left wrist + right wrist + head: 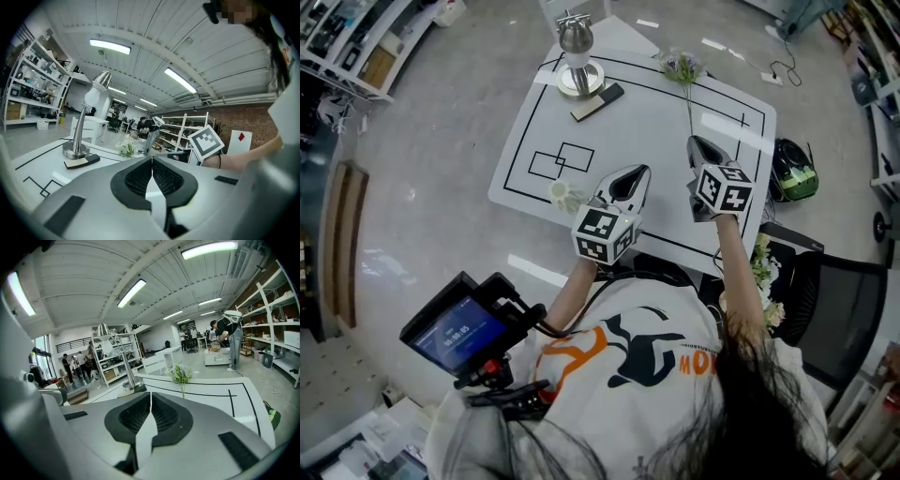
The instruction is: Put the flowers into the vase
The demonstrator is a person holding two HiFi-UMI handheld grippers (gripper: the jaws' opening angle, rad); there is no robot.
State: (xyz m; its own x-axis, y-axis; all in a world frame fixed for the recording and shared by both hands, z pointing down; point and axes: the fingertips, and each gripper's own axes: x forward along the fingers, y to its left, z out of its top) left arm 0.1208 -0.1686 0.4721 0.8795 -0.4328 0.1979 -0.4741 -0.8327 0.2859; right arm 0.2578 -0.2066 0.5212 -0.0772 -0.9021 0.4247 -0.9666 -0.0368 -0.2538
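Seen from above my head: a white square table marked with black lines. I hold a grey two-jaw tong in each hand over its near edge. My left tong is clenched on nothing, its dark ribbed pads pressed together. My right tong is likewise closed and empty.

One artificial flower with pale lilac bloom and thin green stem lies flat at the table's far side, its stem running towards my right tong. The tall silver metal vase on a round base stands upright at the far left, well apart from the flower.

I judge this the reach before the first pick-up. Next, my right tong must open, drop over the stem and close.
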